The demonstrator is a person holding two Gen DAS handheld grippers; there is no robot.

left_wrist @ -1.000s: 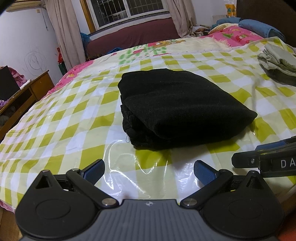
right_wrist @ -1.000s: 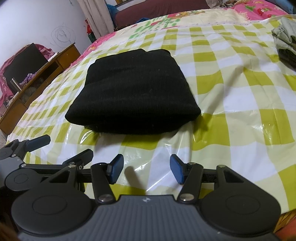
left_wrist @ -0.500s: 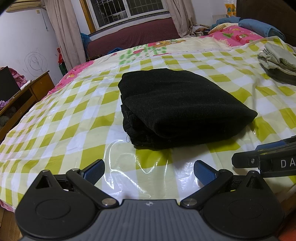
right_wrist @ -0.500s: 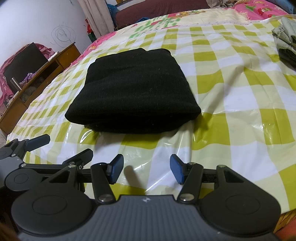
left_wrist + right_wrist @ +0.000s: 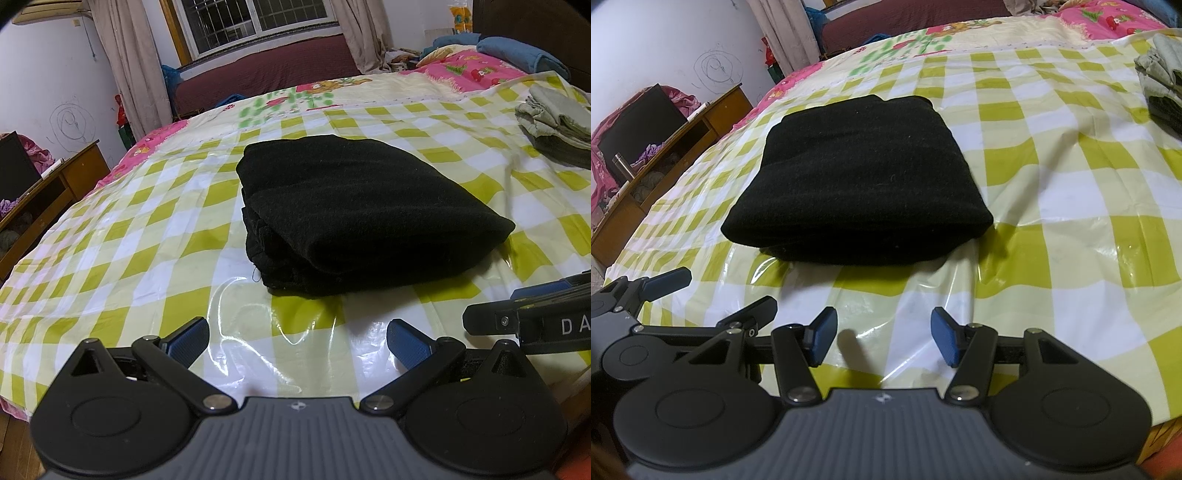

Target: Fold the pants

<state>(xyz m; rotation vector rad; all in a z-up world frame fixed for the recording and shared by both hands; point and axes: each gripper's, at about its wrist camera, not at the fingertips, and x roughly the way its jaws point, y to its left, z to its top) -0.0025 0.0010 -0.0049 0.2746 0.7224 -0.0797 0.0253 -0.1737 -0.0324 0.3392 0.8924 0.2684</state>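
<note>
The black pants lie folded into a compact thick rectangle on the yellow-and-white checked plastic sheet over the bed. They also show in the right wrist view. My left gripper is open and empty, held near the bed's front edge, short of the pants. My right gripper is open and empty, also short of the pants, just to the right of the left one. The left gripper's fingers show at the left in the right wrist view.
A pile of grey-green folded clothes lies at the right of the bed. A wooden desk stands to the left of the bed. Pink bedding and blue pillows lie at the far end, under a window.
</note>
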